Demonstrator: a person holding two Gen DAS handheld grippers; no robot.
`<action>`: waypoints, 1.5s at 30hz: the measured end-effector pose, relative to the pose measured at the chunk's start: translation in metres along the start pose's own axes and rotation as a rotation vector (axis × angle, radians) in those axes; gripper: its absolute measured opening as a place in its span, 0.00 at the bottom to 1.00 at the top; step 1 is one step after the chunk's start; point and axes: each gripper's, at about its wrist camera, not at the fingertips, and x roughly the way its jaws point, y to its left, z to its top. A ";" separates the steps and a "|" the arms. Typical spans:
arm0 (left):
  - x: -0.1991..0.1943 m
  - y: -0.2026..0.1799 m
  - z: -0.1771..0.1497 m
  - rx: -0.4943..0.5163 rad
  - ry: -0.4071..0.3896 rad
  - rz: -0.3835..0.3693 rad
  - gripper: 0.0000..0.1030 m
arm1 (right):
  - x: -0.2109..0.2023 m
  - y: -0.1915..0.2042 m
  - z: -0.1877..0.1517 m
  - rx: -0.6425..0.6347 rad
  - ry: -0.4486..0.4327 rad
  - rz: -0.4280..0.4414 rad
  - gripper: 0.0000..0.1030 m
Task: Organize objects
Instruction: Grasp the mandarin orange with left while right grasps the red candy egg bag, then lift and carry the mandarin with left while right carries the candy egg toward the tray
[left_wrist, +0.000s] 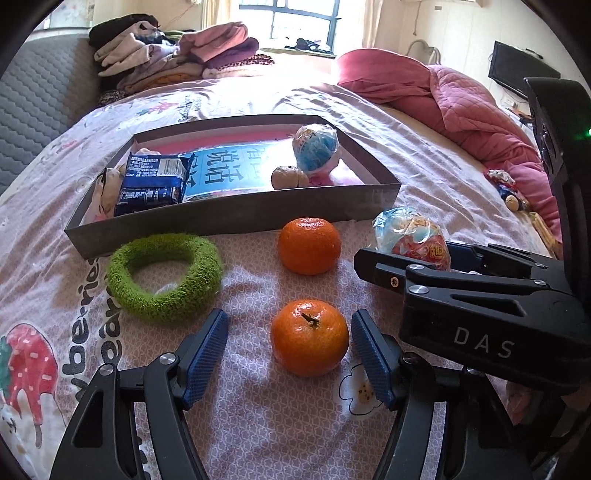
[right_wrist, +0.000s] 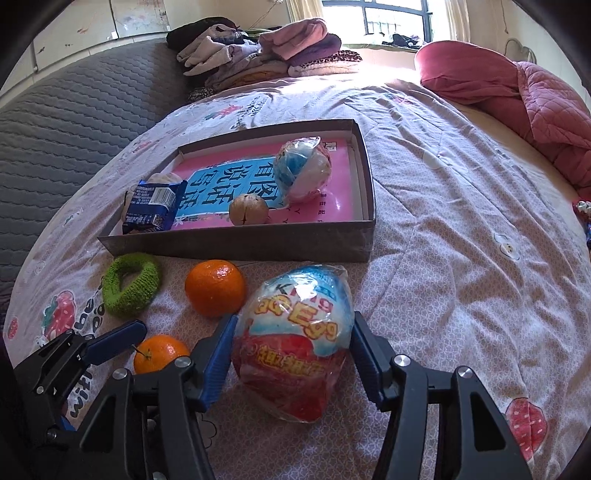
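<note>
Across the pink printed bedsheet (left_wrist: 258, 424), in front of the shallow cardboard box (left_wrist: 236, 216), the left gripper (left_wrist: 290, 354) spreads wide around the nearer mandarin (left_wrist: 309, 336) — not touching — while the right gripper (right_wrist: 293, 363) straddles the wrapped surprise egg (right_wrist: 295, 343), pads close beside it, contact unclear.
</note>
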 end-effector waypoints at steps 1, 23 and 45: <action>0.000 0.000 0.000 0.000 -0.002 0.003 0.66 | -0.001 -0.001 0.001 0.002 -0.007 0.000 0.58; -0.012 -0.003 -0.005 0.016 -0.010 -0.029 0.38 | -0.023 -0.001 -0.004 -0.014 -0.064 0.013 0.58; -0.057 0.013 -0.013 -0.008 -0.066 0.016 0.38 | -0.041 0.018 -0.024 -0.086 -0.092 0.018 0.58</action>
